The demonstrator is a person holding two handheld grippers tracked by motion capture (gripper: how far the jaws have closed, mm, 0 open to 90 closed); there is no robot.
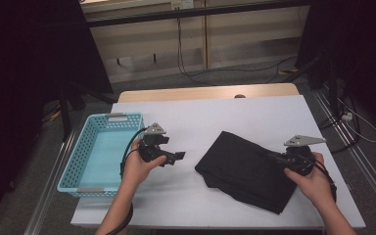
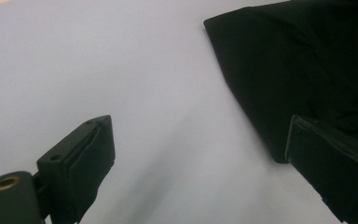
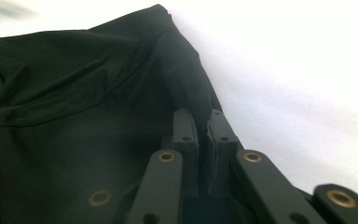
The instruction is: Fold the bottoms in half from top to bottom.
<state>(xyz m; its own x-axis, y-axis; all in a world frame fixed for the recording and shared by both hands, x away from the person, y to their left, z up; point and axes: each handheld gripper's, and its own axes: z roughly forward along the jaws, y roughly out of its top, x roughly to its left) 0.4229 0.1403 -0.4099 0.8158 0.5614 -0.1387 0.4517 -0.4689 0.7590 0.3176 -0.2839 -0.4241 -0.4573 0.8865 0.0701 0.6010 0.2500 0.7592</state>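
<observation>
Nearest me, my right gripper (image 3: 203, 128) pinches the right edge of the folded black cloth (image 1: 245, 166); my left gripper (image 1: 176, 156) hangs open beside the blue basket (image 1: 78, 156).

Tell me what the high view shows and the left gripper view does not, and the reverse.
High view alone: the blue basket at the table's left, both hands, and the right tongs shut on the black cloth. Left gripper view alone: a close look between the open left tongs, with nothing between them. Both share the black cloth and the white table.
</observation>
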